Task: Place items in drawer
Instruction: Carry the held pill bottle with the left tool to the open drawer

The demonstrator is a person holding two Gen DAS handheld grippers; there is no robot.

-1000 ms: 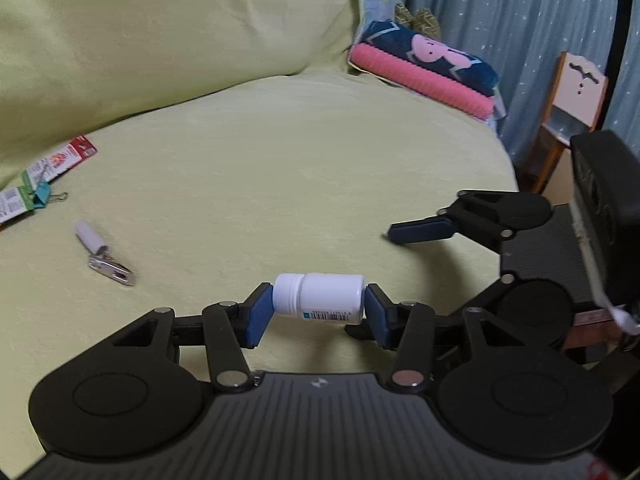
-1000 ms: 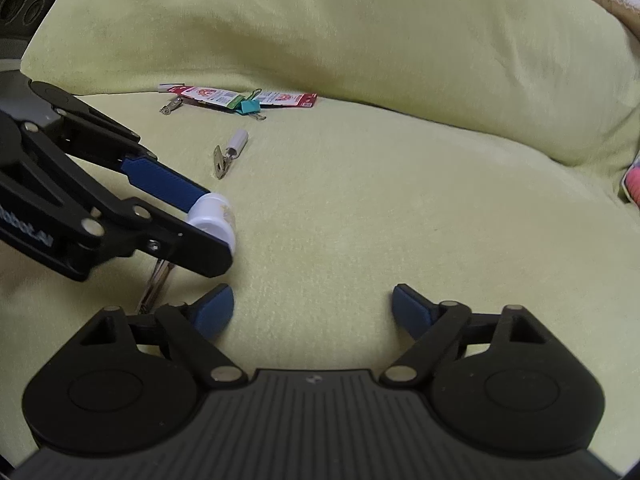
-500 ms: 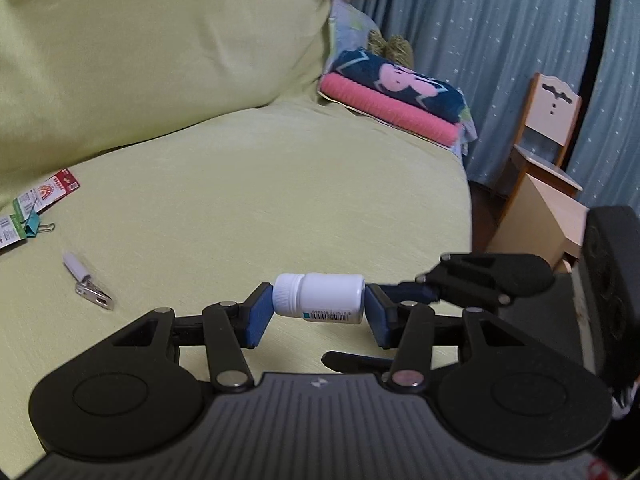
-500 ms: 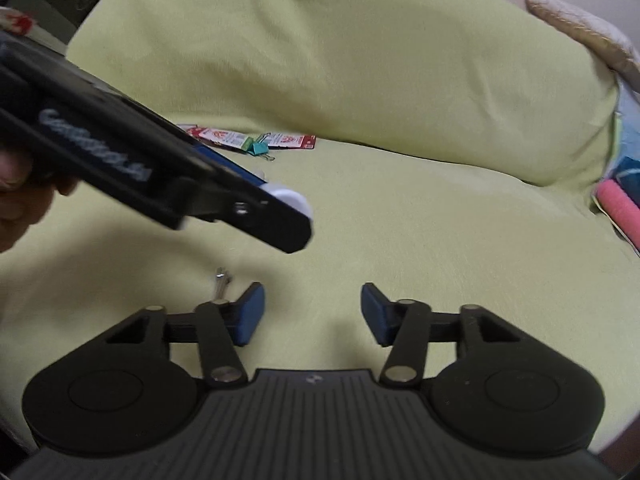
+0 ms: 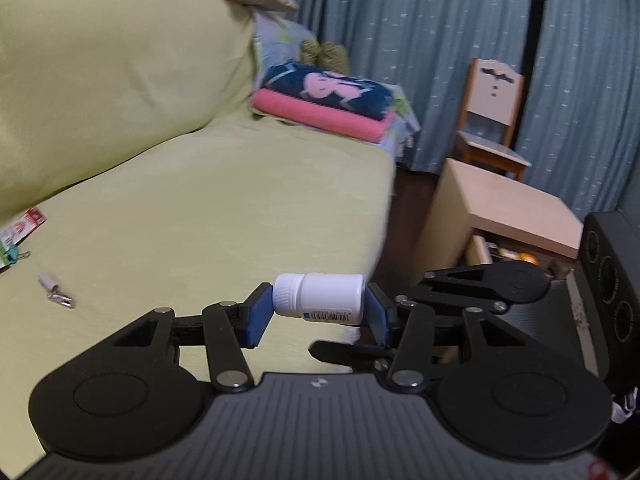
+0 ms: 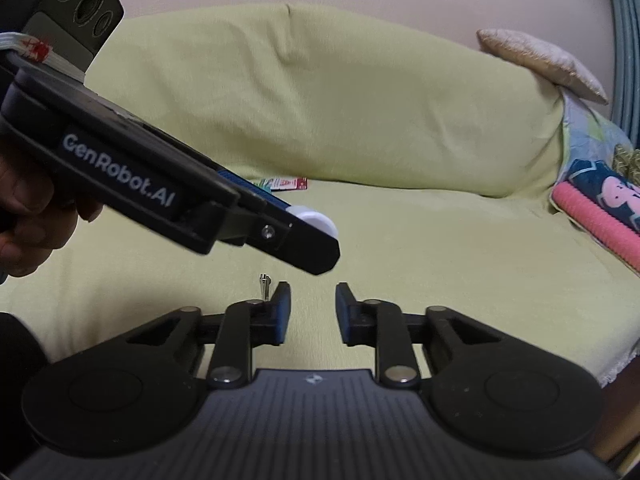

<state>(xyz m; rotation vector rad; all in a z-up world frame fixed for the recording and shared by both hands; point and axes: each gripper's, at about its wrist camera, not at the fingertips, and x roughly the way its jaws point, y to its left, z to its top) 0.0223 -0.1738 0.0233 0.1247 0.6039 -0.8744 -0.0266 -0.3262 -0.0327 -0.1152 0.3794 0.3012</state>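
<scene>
Carrying the white bottle [image 5: 320,294] to the drawer was the step in hand, and doing it well meant keeping the squeeze steady so the bottle, pinched end to end, did not pivot or slip out sideways. The left gripper [image 5: 318,314] was clamped on it: one blue pad pressed the ribbed cap on the left, the other pressed the base on the right, and the bottle lay level between them with its barcode label facing down and toward the camera. It hung in the air above the near edge of the sofa seat [image 5: 200,208], touching nothing else.

A sensible path, judged from the left wrist view, ran right toward the small wooden cabinet [image 5: 508,208] beside the sofa, where an opening with things inside showed under its top; whether that was the drawer could not be told. Lowering the bottle until it was near the bottom before letting go would stop it rolling.

The right gripper [image 6: 310,312] sat low and to the right of the left one, its pads apart by a narrow gap and holding nothing. From its camera, the left gripper crossed the frame from upper left, tilted downward, with a hand [image 6: 32,216] wrapped round its handle. A small metal clip [image 5: 56,294] and some packets [image 5: 20,228] remained on the seat to the far left.
</scene>
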